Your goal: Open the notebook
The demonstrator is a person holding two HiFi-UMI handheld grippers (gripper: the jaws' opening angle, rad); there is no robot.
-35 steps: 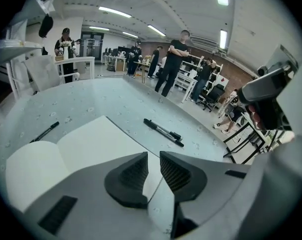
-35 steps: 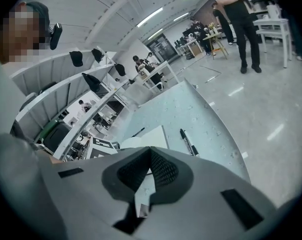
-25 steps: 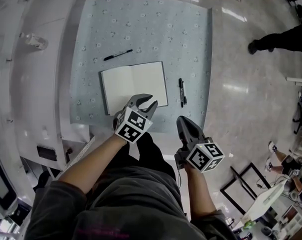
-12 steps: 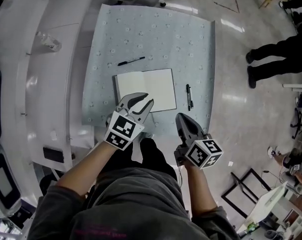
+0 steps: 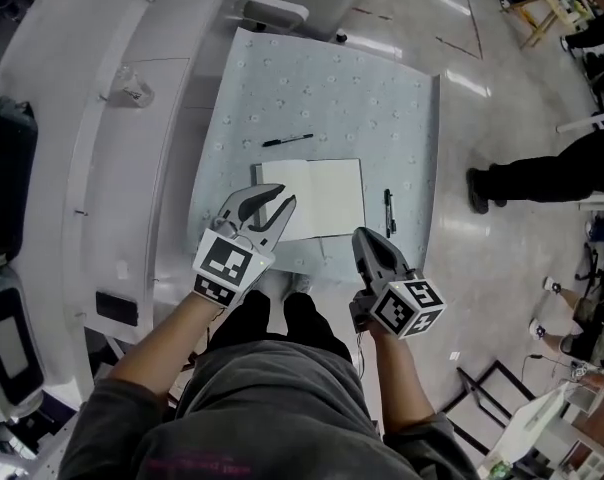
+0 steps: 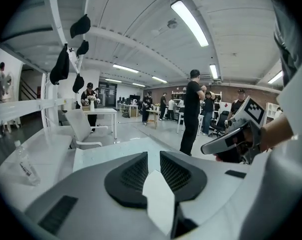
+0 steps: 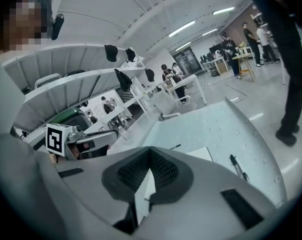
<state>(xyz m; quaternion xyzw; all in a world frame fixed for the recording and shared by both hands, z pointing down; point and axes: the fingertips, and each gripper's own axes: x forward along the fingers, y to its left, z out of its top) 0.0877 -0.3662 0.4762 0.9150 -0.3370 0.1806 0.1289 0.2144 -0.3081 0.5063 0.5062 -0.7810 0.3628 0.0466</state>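
The notebook [image 5: 317, 196] lies open and flat on the blue patterned cloth [image 5: 332, 88], showing blank white pages. A black pen [image 5: 287, 140] lies beyond it and a second pen [image 5: 389, 211] to its right. My left gripper [image 5: 272, 200] hangs in the air over the notebook's near left corner. Its jaws have just been closing a little, still stand apart, and have nothing between them [image 6: 153, 156]. My right gripper [image 5: 360, 236] is raised near the table's front edge, right of the notebook, its tips together [image 7: 150, 151]. The right gripper view shows a notebook page [image 7: 201, 154].
A white curved counter [image 5: 102, 168] runs along the left with a plastic bottle [image 5: 132, 88] on it. A white chair [image 5: 282, 3] stands at the table's far end. A person [image 5: 542, 173] stands on the floor to the right.
Both grippers have lifted and drawn back toward me, off the notebook's near edge. The left jaws stand slightly narrower. The notebook stays open and has not moved on the cloth.
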